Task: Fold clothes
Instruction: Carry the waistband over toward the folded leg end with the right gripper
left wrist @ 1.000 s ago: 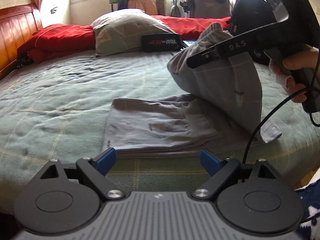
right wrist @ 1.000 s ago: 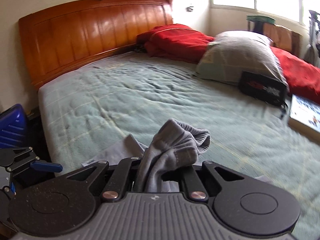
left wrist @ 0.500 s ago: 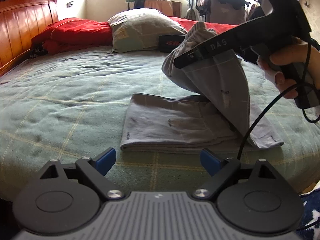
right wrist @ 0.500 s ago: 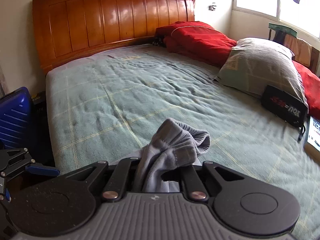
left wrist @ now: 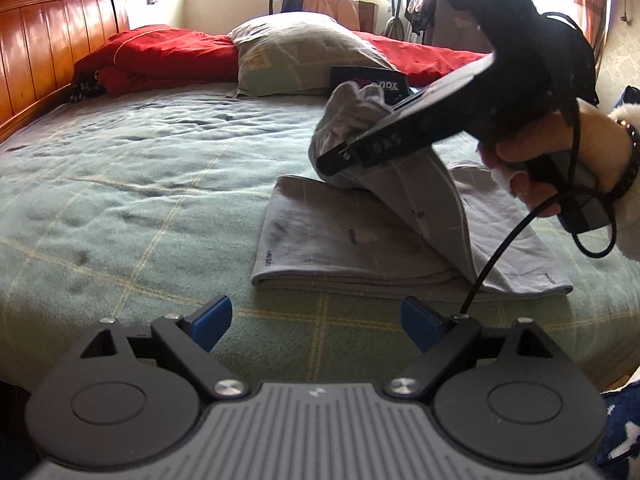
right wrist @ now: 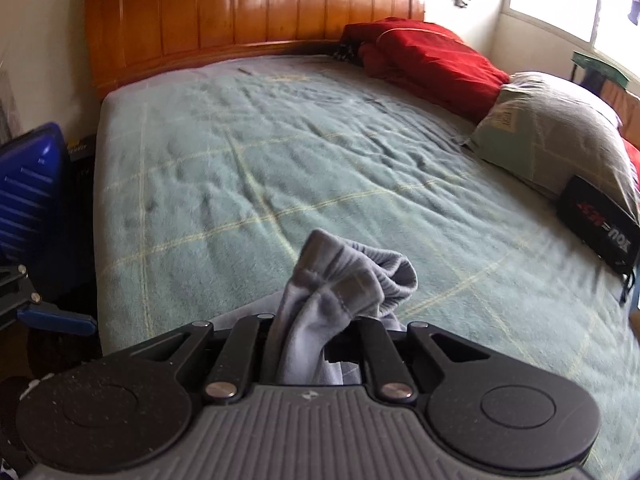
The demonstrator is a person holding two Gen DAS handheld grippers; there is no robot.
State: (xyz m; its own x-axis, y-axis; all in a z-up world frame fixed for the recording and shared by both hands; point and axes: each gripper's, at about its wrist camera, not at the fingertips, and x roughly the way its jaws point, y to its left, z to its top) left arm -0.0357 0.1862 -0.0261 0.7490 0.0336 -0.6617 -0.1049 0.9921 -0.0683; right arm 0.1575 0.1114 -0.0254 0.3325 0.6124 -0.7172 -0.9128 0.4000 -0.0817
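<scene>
A grey garment (left wrist: 344,240) lies partly folded on the green bed cover near the bed's front edge. Its right part is lifted and carried over the flat part by my right gripper (left wrist: 340,152), which is shut on a bunched end of the cloth. In the right wrist view that bunched grey cloth (right wrist: 344,280) sticks up between the shut fingers of my right gripper (right wrist: 308,344). My left gripper (left wrist: 316,320) stands open above the bed's front edge, short of the garment, with nothing between its blue-tipped fingers (left wrist: 212,318).
A green checked bed cover (left wrist: 140,168) spreads left of the garment. At the back lie a grey pillow (left wrist: 300,52), red bedding (left wrist: 160,56) and a black pouch (left wrist: 370,80). A wooden headboard (right wrist: 248,16) stands on the left. A blue suitcase (right wrist: 28,188) stands beside the bed.
My right gripper has carried the lifted cloth leftward and lower over the flat part. My left gripper stays open, and its view has shifted so the garment sits further right.
</scene>
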